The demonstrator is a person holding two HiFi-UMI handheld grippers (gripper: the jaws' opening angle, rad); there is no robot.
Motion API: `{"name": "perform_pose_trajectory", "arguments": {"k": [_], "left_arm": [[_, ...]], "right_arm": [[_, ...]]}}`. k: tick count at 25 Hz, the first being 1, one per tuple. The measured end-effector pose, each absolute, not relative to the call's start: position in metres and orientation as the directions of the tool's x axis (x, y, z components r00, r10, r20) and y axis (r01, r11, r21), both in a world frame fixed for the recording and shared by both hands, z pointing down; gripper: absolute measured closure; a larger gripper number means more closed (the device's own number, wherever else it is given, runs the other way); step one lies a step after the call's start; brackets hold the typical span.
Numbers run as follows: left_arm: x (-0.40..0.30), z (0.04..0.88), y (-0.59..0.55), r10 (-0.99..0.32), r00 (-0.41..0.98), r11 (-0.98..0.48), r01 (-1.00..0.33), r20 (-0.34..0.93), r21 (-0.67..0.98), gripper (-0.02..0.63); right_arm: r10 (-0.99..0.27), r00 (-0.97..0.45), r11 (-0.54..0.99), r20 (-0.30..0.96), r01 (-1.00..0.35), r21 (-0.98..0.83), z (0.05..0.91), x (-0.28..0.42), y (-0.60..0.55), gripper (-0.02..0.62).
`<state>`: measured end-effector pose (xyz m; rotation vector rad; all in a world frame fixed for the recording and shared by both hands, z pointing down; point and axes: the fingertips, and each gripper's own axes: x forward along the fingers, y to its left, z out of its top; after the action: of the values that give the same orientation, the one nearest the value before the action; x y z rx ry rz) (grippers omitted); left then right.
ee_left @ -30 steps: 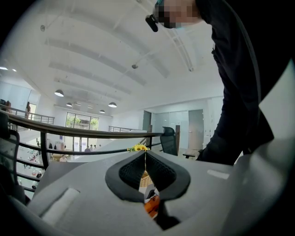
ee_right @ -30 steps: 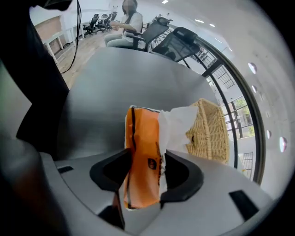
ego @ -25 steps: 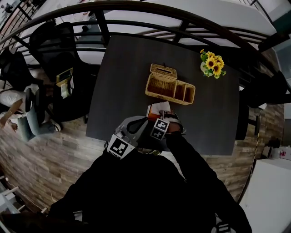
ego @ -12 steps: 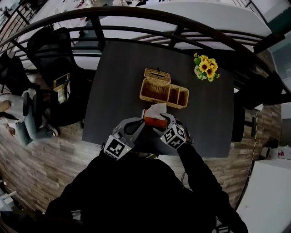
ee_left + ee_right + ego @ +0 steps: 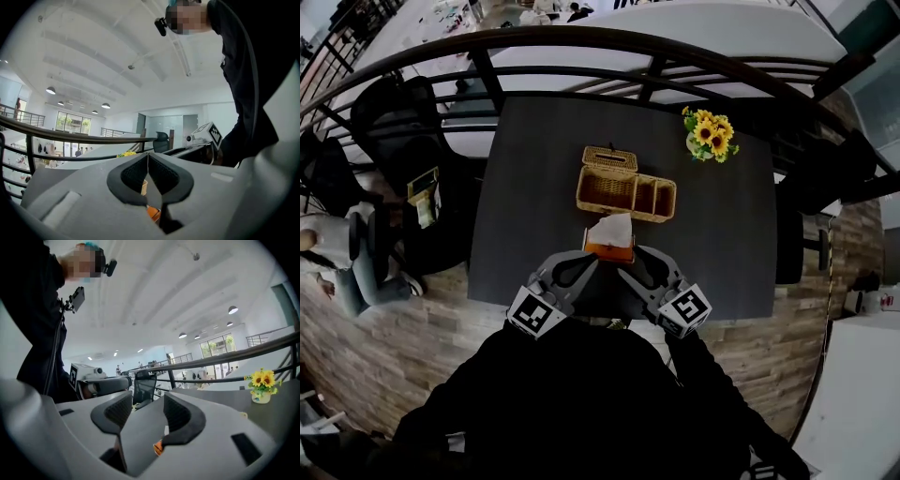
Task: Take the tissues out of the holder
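Note:
The wicker holder (image 5: 623,192) sits mid-table with its lid (image 5: 609,157) tipped open. In front of it stands an orange tissue pack (image 5: 609,248) with a white tissue (image 5: 611,228) sticking up. The pack also shows low between the jaws in the left gripper view (image 5: 153,213) and the right gripper view (image 5: 159,446). My left gripper (image 5: 589,261) (image 5: 147,157) is just left of the pack, tips touching, pinching nothing. My right gripper (image 5: 625,270) (image 5: 147,401) is just right of it, open. Its jaws have just been closing with nothing between them.
A vase of sunflowers (image 5: 708,134) (image 5: 261,385) stands at the far right of the dark table (image 5: 722,244). A black railing (image 5: 581,42) runs behind it. An office chair (image 5: 403,103) and a seated person (image 5: 337,253) are to the left.
My right gripper has lifted off the tissue pack, turned and swung out to the pack's right, leaving the pack and its tissue uncovered. The left gripper has shifted only slightly.

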<state>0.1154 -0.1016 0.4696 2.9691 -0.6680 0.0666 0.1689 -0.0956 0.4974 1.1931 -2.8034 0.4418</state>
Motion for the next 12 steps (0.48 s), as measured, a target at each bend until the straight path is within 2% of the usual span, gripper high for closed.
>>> {"name": "perform_pose_trajectory", "arguments": {"k": [3,5,6,12], "left_arm": [[0.124,0.465,-0.096,-0.412,0.909,-0.905,-0.416,0.064,0.087,0.597],[0.128,0.464,-0.094,-0.404,0.913,-0.909,-0.408,0.063,0.08,0.598],[0.13,0.463,-0.093,-0.401,0.914,-0.911,-0.405,0.062,0.077,0.597],[0.133,0.462,-0.088,-0.405,0.912,-0.909,-0.41,0.066,0.082,0.597]], "right_arm": [[-0.705,-0.7,0.677,0.113,-0.712,-0.187,0.483,0.168,-0.085,0.523],[-0.713,-0.694,0.677,0.102,-0.718,-0.161,0.478,0.169,-0.083,0.573],[-0.715,-0.692,0.676,0.097,-0.721,-0.153,0.475,0.169,-0.083,0.591],[-0.704,-0.704,0.697,0.087,-0.71,-0.103,0.463,0.168,-0.083,0.591]]}}
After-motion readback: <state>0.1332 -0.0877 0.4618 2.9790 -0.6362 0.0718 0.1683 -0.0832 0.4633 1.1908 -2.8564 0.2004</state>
